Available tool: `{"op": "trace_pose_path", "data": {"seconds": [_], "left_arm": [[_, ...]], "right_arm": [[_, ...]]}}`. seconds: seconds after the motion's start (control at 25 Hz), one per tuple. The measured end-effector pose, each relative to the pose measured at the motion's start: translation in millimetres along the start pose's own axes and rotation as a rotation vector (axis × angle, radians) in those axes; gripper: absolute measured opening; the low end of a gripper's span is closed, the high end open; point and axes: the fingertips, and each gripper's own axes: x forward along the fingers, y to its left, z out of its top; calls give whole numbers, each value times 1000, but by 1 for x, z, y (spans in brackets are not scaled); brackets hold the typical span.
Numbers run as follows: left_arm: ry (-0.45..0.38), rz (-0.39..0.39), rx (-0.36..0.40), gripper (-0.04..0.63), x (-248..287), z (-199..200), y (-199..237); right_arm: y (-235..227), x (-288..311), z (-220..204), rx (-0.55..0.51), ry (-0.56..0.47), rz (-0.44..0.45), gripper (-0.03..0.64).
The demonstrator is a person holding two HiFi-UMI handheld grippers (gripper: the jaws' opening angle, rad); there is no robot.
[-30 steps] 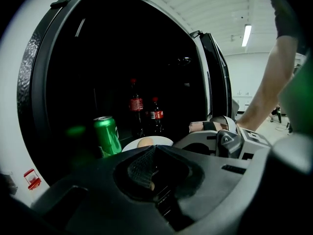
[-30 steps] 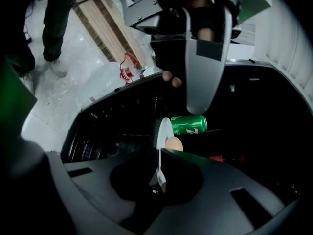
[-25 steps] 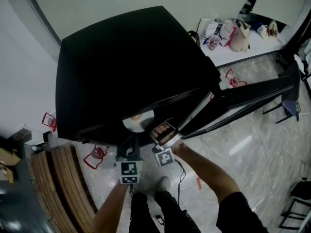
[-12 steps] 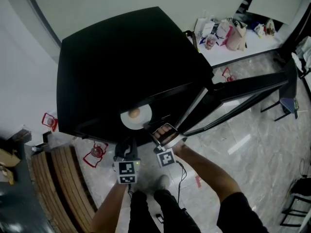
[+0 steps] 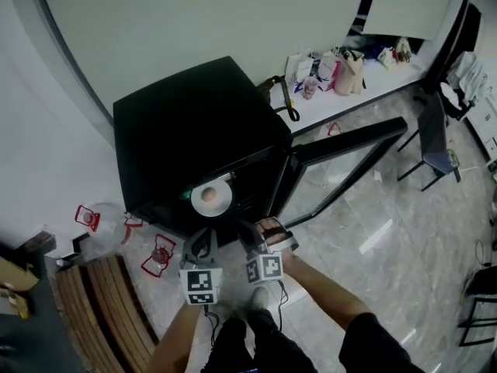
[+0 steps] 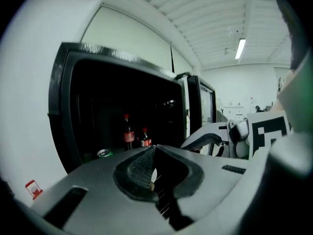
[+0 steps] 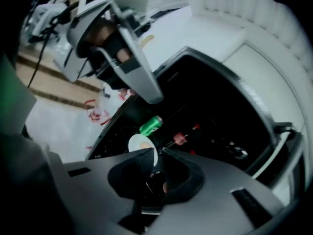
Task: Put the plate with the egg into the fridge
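Note:
The white plate (image 5: 208, 197) with the egg (image 5: 207, 195) lies just inside the open front of the black fridge (image 5: 194, 123), beside a green can (image 7: 150, 125). In the right gripper view the plate (image 7: 139, 143) shows small beyond the jaws. My left gripper (image 5: 202, 238) hangs a little short of the plate, apart from it; only a white sliver of plate (image 6: 153, 172) shows through its narrow jaw gap. My right gripper (image 5: 268, 225) is to the right, by the door's hinge side. Its jaws have just been closing, and nothing is between them.
The fridge door (image 5: 349, 142) stands swung open to the right. Two cola bottles (image 6: 128, 131) stand inside behind the can (image 6: 104, 153). A wooden bench (image 5: 93, 309) and red-trimmed clear items (image 5: 159, 253) are at the left on the floor. Bags (image 5: 334, 68) line the far ledge.
The plate was half hidden under the fridge's top edge and now shows whole. Both grippers have drawn back from it and risen; the view has risen too, so the fridge looks smaller.

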Motion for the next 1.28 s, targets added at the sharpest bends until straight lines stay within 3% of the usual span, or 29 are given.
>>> {"op": "trace_pose_path", "data": {"seconds": [0.16, 0.36, 0.6, 1.04, 1.28], "left_arm": [[-72, -35, -32, 9, -33, 61, -4], [-174, -104, -36, 9, -67, 128, -21], [-254, -167, -71, 9, -98, 177, -31], [-313, -254, -90, 10, -123, 201, -45], [-288, -254, -109, 9, -132, 182, -46]], "right_arm": [[-49, -45, 32, 202, -11, -132, 22], [-101, -97, 60, 425, -18, -261, 8], [-144, -150, 92, 725, -76, -350, 9], [-149, -198, 109, 1201, -206, -339, 9], [-137, -210, 101, 1298, -226, -337, 9]]}}
